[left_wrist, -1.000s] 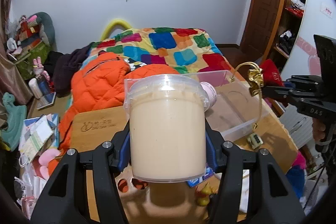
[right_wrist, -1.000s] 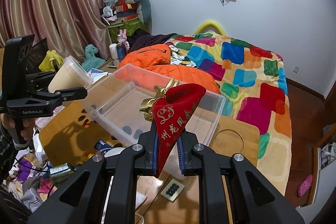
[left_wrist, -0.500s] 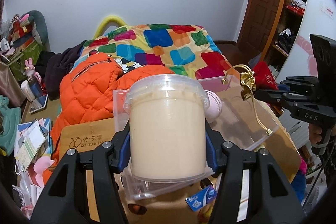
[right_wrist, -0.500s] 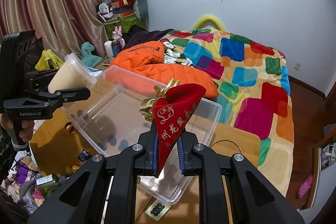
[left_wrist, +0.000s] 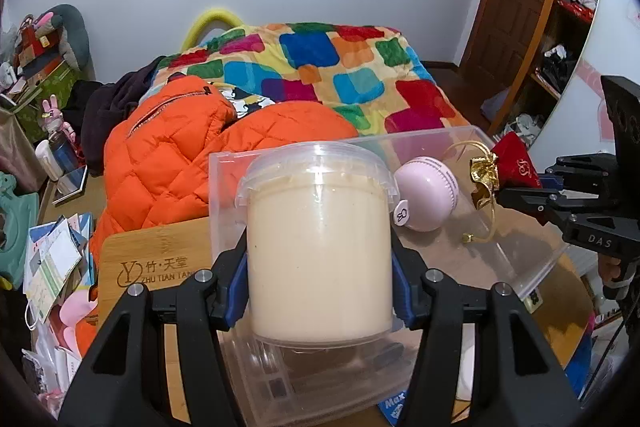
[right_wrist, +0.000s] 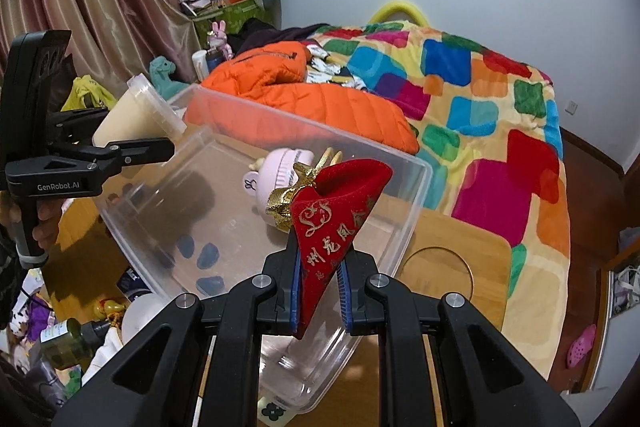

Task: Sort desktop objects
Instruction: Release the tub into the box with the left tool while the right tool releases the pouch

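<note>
I had both loads carried to the clear plastic bin [right_wrist: 404,227], so I judged the step in hand to be placement. The cream-filled tub [left_wrist: 319,251] sat grasped in the left gripper [left_wrist: 319,291], jaws clamped on its sides, over the bin's near end. The red pouch [right_wrist: 334,223] was pinched in the right gripper [right_wrist: 319,291], jaws clenched on the cloth, above the bin's near rim. Next I would need to lower each load inside the walls and release, keeping clear of the pink round gadget [left_wrist: 426,193] already in the bin.

The left view showed the pouch's gold cord [left_wrist: 486,203] dangling at 3 o'clock of the tub. Only the right view showed the tub tilted and small bottles [right_wrist: 76,337] on the table [right_wrist: 460,259] at 8 o'clock.
</note>
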The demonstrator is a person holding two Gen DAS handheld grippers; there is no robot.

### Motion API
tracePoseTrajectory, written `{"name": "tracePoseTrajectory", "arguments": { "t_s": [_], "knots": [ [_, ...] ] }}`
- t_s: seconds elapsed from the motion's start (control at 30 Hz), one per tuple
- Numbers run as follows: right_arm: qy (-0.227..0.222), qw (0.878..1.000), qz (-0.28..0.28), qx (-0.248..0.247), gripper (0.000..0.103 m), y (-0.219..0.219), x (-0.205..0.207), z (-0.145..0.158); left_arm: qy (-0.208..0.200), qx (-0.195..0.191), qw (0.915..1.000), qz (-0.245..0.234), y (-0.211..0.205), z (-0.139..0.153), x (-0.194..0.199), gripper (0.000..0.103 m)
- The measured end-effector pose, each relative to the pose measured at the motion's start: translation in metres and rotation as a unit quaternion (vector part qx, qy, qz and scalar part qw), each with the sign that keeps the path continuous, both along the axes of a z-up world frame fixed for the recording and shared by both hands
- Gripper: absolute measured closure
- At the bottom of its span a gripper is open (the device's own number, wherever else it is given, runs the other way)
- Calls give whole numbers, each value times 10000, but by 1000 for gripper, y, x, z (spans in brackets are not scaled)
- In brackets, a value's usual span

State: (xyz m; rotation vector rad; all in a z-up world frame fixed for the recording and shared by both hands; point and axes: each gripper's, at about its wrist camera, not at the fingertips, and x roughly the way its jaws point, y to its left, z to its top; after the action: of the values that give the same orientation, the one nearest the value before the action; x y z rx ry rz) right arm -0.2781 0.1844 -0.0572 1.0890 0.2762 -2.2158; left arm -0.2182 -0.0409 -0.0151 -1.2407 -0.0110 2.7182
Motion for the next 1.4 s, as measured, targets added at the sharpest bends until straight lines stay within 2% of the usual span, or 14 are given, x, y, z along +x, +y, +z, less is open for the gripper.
{"name": "tracePoseTrajectory", "arguments": {
  "t_s": [0.23,0.5,0.77,1.07,1.23,1.4],
  "knots": [
    [-35,9993,161,343,89,-8,-3,-8,-101,-145,9998,-130,6,-5,-8,46],
    [-14,9969,290,725,89,-18,-5,-11,-294,-489,9978,-334,20,-15,-16,46],
    [-194,9911,497,1219,86,-37,-8,-18,-567,-783,9943,-459,33,-21,-23,46],
    [-330,9901,499,1270,85,-45,-13,-25,-916,-1271,9861,-558,43,-29,-29,46],
    [-352,9890,500,1350,84,-48,-13,-26,-1079,-1399,9827,-554,45,-32,-34,45],
    [-341,9876,456,1466,80,-51,-16,-26,-1084,-1373,9831,-545,45,-32,-34,45]
  ]
}}
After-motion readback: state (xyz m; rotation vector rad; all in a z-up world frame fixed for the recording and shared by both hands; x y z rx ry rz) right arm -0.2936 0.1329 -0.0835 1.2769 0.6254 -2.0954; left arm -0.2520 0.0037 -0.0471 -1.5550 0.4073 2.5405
